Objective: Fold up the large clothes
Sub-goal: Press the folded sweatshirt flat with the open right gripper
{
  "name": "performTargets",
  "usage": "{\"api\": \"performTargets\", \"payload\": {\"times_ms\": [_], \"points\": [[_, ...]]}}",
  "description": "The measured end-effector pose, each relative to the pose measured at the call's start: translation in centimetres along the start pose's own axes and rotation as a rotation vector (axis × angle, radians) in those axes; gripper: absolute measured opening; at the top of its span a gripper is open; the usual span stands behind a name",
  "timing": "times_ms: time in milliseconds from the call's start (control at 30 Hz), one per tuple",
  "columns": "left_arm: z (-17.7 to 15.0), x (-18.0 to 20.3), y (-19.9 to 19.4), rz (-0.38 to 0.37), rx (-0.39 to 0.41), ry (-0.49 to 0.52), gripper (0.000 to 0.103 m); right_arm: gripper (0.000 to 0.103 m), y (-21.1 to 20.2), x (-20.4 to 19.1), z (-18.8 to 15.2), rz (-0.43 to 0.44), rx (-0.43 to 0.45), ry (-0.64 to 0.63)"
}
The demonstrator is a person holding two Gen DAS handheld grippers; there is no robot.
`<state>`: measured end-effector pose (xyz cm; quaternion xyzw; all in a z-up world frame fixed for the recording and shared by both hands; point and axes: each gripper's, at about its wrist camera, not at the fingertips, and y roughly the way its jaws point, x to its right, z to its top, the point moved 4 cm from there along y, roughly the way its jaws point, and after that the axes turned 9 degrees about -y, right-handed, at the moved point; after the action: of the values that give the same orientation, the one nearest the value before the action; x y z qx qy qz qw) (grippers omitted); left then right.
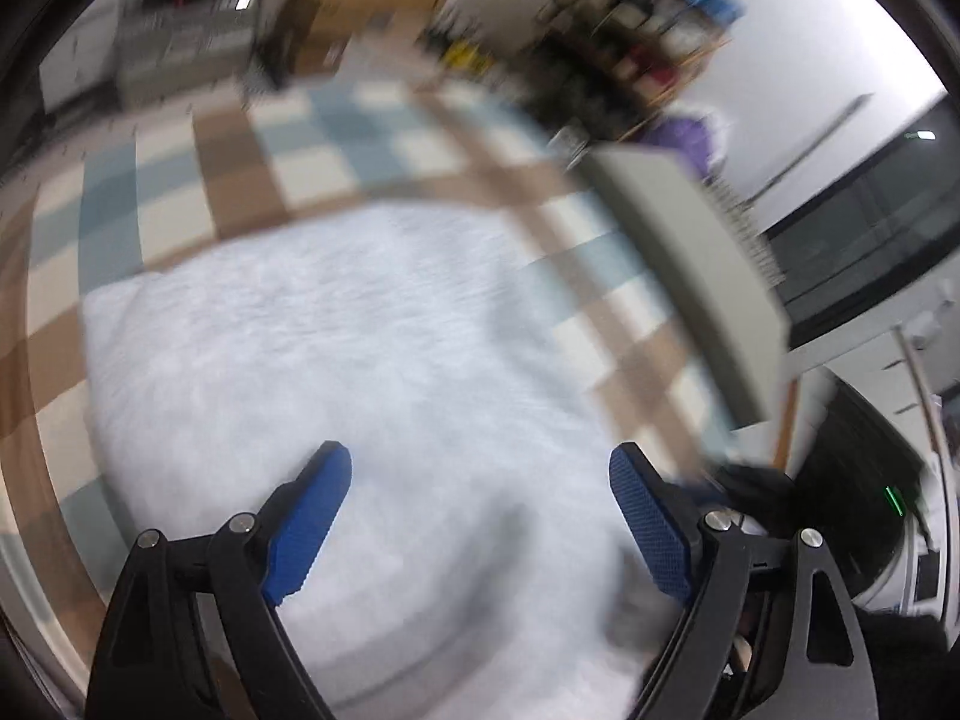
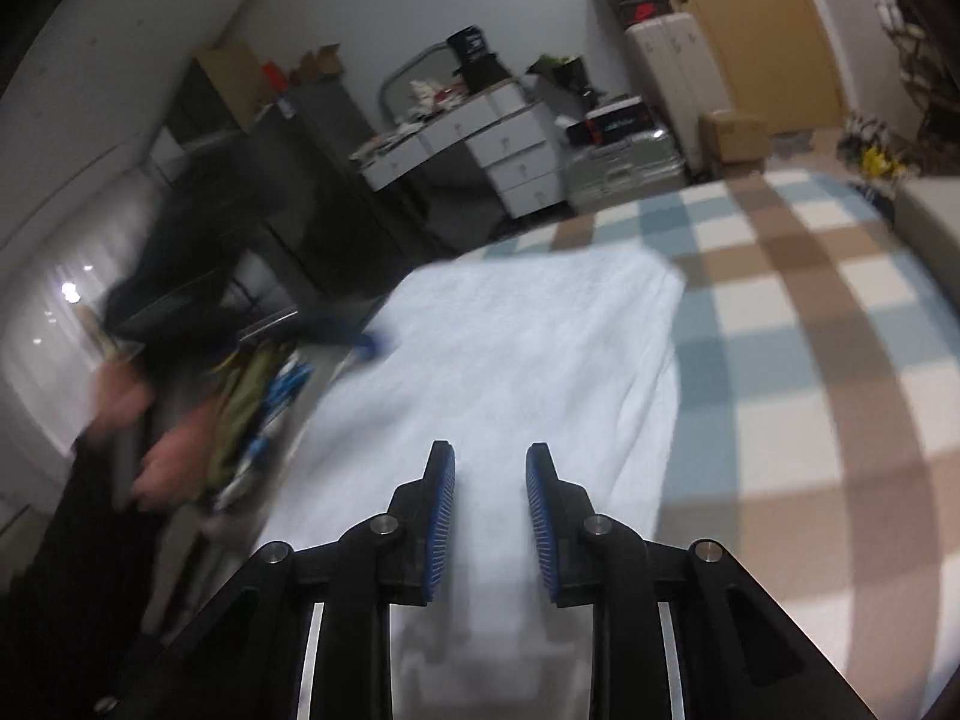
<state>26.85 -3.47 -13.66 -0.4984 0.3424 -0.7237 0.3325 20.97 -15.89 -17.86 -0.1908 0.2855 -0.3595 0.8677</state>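
Checked bedspread (image 2: 810, 360); white drawers (image 2: 516, 150); cardboard box (image 2: 735, 135).

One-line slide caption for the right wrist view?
Right gripper, jaws narrowly apart and empty, above a white garment spread on a checked bedspread.

Bed (image 2: 810, 360) covered in a checked sheet of blue, cream and brown squares, blurred in both views. Spread flat directly on it, a white fluffy cloth (image 2: 528, 348), folded to a rough rectangle, one corner toward the far edge of the bed; seen again in the left wrist view (image 1: 360, 348), with checked sheet (image 1: 240, 180) showing around three sides.
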Motion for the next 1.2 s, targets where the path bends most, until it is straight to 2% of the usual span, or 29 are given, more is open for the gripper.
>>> {"api": "performTargets", "payload": {"times_ms": [100, 200, 300, 400, 467, 500, 567, 633, 700, 833, 967, 1033, 1100, 1133, 1200], "points": [[0.1, -0.8, 1.9, 0.011, -0.05, -0.037, 0.083, 0.033, 0.4, -1.5, -2.1, 0.031, -0.042, -0.005], [-0.3, -0.6, 2.8, 0.022, -0.062, -0.042, 0.083, 0.034, 3.0, -1.4, -3.6, -0.039, -0.149, -0.046], [0.0, 0.2, 3.5, 0.103, -0.059, -0.002, 0.083, 0.034, 4.3, -0.9, -4.3, -0.063, -0.179, -0.061], [0.9, 2.2, 3.1, 0.165, -0.122, 0.017, 0.084, 0.034, 4.4, -0.9, -4.0, -0.07, -0.202, -0.064], [2.0, 3.9, 2.6, 0.118, -0.135, 0.02, 0.084, 0.035, 4.3, -1.0, -4.1, -0.084, -0.192, -0.085], [2.7, 4.6, 2.9, 0.121, -0.135, 0.04, 0.084, 0.035, 4.2, -1.4, -4.4, -0.097, -0.18, -0.112], [3.6, 5.5, 4.2, 0.167, -0.16, 0.08, 0.084, 0.035, 4.1, -1.7, -4.9, -0.123, -0.156, -0.138], [4.3, 5.2, 6.6, 0.208, -0.225, 0.092, 0.084, 0.036, 4.0, -1.7, -5.0, -0.126, -0.134, -0.12], [5.1, 3.3, 9.4, 0.27, -0.285, 0.013, 0.084, 0.036, 3.8, -1.4, -5.4, -0.098, -0.112, -0.086], [5.9, 2.5, 10.9, 0.269, -0.299, -0.003, 0.084, 0.036, 3.7, -0.8, -5.3, -0.054, -0.101, -0.042], [6.0, 3.0, 11.5, 0.307, -0.287, 0.045, 0.086, 0.038, 3.9, -0.9, -5.2, -0.053, -0.092, -0.037], [6.8, 3.9, 10.4, 0.289, -0.269, 0.047, 0.085, 0.038, 4.0, -0.4, -5.0, -0.038, -0.089, -0.026], [8.1, 5.7, 8.3, 0.182, -0.18, 0.043, 0.084, 0.038, 4.0, -0.2, -5.1, -0.02, -0.083, -0.015], [8.4, 6.1, 7.9, 0.13, -0.165, 0.033, 0.084, 0.038, 3.9, -0.5, -5.1, -0.016, -0.082, -0.011], [8.6, 6.6, 8.6, 0.055, -0.189, 0.013, 0.084, 0.038, 4.0, -0.4, -5.1, -0.011, -0.079, -0.004]]}}
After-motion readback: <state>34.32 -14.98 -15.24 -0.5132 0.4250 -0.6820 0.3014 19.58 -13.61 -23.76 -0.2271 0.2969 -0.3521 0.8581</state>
